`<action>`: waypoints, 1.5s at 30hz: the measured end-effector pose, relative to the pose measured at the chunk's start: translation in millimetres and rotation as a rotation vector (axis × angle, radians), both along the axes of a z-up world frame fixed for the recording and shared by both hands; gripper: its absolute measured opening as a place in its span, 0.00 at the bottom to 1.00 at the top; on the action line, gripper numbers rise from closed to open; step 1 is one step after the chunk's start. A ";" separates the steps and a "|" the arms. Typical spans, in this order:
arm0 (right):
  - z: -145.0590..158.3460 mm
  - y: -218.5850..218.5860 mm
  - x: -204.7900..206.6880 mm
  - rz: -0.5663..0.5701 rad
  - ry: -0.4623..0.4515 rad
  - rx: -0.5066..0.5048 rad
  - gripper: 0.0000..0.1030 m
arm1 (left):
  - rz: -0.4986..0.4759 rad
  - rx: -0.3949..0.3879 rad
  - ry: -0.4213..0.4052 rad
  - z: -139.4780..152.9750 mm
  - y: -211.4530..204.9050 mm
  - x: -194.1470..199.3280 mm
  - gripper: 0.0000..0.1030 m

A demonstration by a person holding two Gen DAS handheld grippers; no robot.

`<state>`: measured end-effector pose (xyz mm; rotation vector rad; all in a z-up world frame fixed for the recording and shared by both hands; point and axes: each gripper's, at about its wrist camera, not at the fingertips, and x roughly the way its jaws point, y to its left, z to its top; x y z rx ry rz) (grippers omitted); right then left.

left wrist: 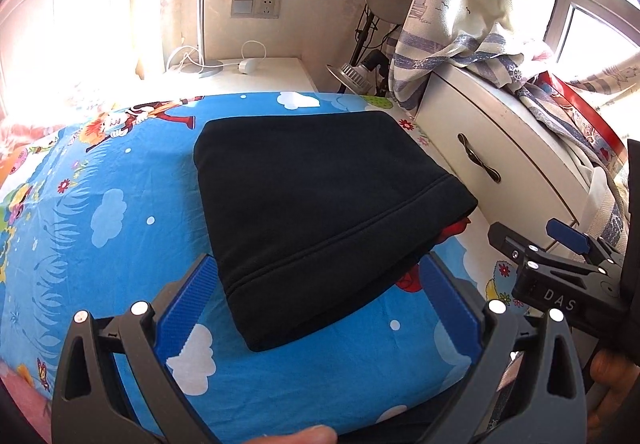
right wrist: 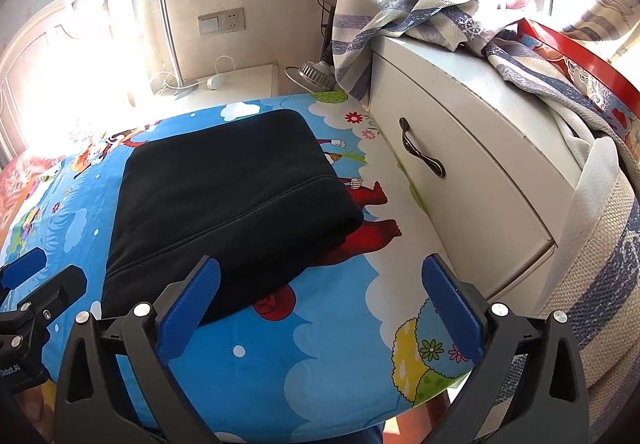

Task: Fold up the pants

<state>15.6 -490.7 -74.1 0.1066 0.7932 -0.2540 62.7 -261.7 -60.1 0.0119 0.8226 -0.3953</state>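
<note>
The black pants (left wrist: pixel 320 212) lie folded into a thick flat rectangle on the blue cartoon bedsheet (left wrist: pixel 100 244). In the right wrist view the same bundle (right wrist: pixel 224 212) sits left of centre. My left gripper (left wrist: pixel 316 276) is open just above the near edge of the pants, its blue pads on either side of that edge and holding nothing. My right gripper (right wrist: pixel 320 280) is open over the sheet by the bundle's near right corner, also empty. The right gripper (left wrist: pixel 560 264) shows at the right of the left wrist view.
A white drawer cabinet (right wrist: pixel 460 172) with a dark handle stands tight against the bed's right side, draped with a striped curtain (right wrist: pixel 400 4). A bedside table (left wrist: pixel 248 76) with a lamp base and cables sits beyond the bed. A woven bag (right wrist: pixel 600 284) leans at the right.
</note>
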 end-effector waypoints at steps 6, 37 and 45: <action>0.0 -0.1 0.1 0.001 0.000 0.001 0.95 | -0.001 0.002 -0.006 0.8 -0.2 0.1 0.98; -0.3 0.6 0.5 0.007 0.003 0.009 0.95 | -0.001 0.005 -0.010 0.8 -0.6 0.1 0.98; -0.8 -0.2 0.9 0.006 0.004 0.011 0.95 | -0.007 0.013 -0.019 1.4 -3.3 0.4 0.98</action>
